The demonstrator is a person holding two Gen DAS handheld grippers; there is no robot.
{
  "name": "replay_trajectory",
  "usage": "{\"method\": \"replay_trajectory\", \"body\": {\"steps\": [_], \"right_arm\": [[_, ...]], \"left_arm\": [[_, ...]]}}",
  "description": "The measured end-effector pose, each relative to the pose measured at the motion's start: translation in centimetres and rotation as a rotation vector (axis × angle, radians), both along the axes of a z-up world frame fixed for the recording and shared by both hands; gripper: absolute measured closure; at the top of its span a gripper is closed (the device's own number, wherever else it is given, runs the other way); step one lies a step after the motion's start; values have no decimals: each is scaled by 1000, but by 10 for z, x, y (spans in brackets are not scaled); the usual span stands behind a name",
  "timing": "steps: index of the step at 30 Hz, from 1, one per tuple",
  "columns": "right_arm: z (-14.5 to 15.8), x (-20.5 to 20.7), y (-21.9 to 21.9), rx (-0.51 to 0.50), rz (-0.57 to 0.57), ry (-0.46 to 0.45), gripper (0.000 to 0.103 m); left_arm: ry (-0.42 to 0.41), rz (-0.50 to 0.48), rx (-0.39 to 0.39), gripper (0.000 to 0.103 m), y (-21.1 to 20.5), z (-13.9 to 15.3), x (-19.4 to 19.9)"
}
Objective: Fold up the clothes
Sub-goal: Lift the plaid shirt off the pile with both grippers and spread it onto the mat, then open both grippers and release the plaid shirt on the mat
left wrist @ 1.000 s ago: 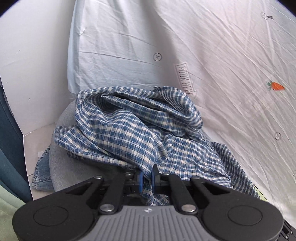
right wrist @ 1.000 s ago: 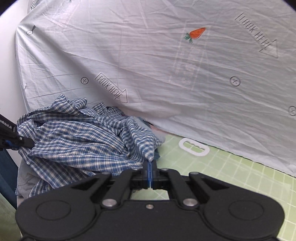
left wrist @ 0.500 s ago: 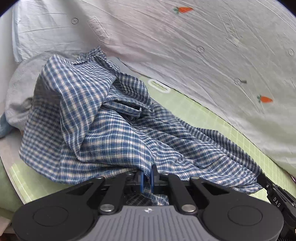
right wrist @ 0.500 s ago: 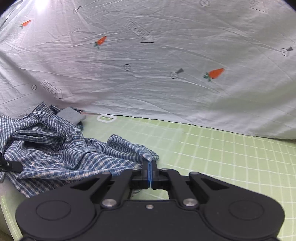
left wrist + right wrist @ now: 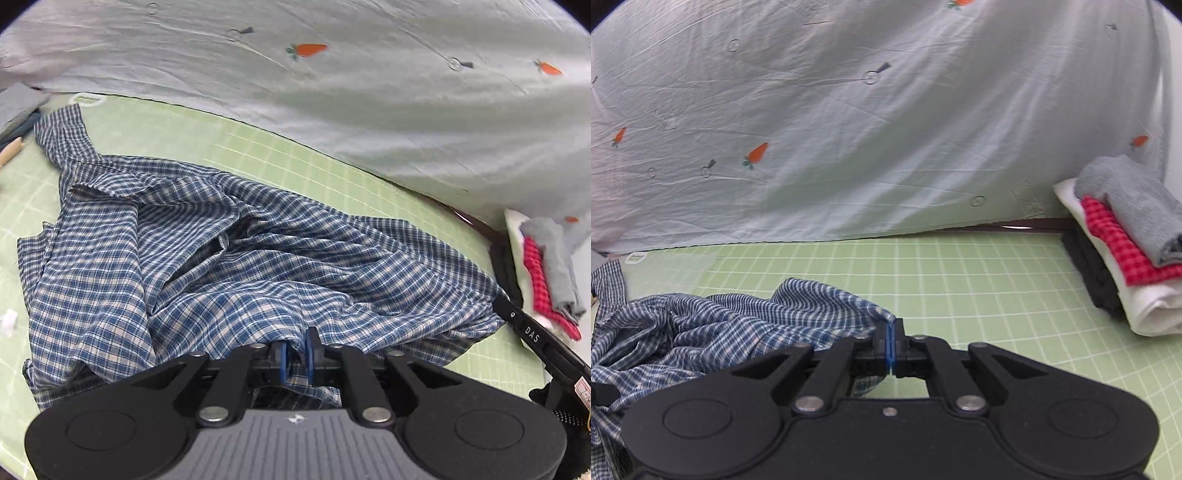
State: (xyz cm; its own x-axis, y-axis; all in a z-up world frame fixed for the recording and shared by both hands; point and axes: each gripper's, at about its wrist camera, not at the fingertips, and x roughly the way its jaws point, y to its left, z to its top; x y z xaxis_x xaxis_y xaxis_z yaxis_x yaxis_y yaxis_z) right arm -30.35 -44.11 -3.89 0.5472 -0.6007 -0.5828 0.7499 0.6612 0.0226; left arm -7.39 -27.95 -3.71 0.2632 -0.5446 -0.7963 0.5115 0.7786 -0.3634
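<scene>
A blue and white checked shirt [image 5: 207, 254] lies crumpled and spread on the green grid mat [image 5: 280, 158]. My left gripper [image 5: 295, 350] is shut on a fold of its near edge. My right gripper [image 5: 891, 343] is shut on another edge of the shirt [image 5: 713, 325], which trails off to its left. The right gripper also shows at the shirt's right end in the left wrist view [image 5: 532, 336].
A stack of folded clothes [image 5: 1123, 236], grey on red check on white on black, sits at the mat's right edge. A pale sheet with carrot prints [image 5: 849, 129] hangs behind the mat. More grey and blue clothes [image 5: 18, 107] lie at the far left.
Both grippers have carried the shirt off the clothes pile and rightward onto the green mat, where it now lies spread out lower and wider. The folded stack has come into view.
</scene>
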Motion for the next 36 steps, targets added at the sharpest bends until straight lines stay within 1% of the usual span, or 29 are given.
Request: {"method": "replay_trajectory", "body": {"steps": [2,4,6,7,8,10,13,14,15,16,20,23,25,30,34,36], "right_arm": [[-3,-21,-4,10,-33,5,102],[-8,-35,-4,25,-42,17,101],[-12,-46,0,38,-39,30,99],[-14,-47,1,43,-39,38,96],[-16,-49,2,48,-40,46,95],[-15,-51,5,47,-52,46,82],[-12,-50,7,45,-57,38,70],[-12,-49,9,46,-55,38,68],[-12,-49,10,46,-53,38,65],[-13,-47,13,50,-47,39,63],[-18,-38,26,75,-10,51,61],[-19,-28,35,85,23,67,57],[-19,-22,42,84,46,75,52],[-16,-10,55,75,89,91,42],[-16,-2,61,79,98,114,33],[-16,1,63,75,103,120,30]], "left_arm": [[-3,-23,6,87,0,0,-3],[-14,-26,22,85,6,1,-2],[-18,-6,30,83,25,2,7],[-16,12,31,81,24,3,7],[-10,35,30,79,25,3,6],[5,88,30,72,34,5,5],[17,176,30,65,57,7,2],[14,208,41,62,64,8,3],[9,242,58,56,72,8,3],[1,273,79,55,80,8,3],[26,366,131,55,114,-2,7],[70,423,183,55,137,-15,8],[97,441,213,54,149,-25,7],[163,442,257,53,160,-49,7],[195,429,258,52,162,-59,9],[205,424,258,51,162,-60,11]]}}
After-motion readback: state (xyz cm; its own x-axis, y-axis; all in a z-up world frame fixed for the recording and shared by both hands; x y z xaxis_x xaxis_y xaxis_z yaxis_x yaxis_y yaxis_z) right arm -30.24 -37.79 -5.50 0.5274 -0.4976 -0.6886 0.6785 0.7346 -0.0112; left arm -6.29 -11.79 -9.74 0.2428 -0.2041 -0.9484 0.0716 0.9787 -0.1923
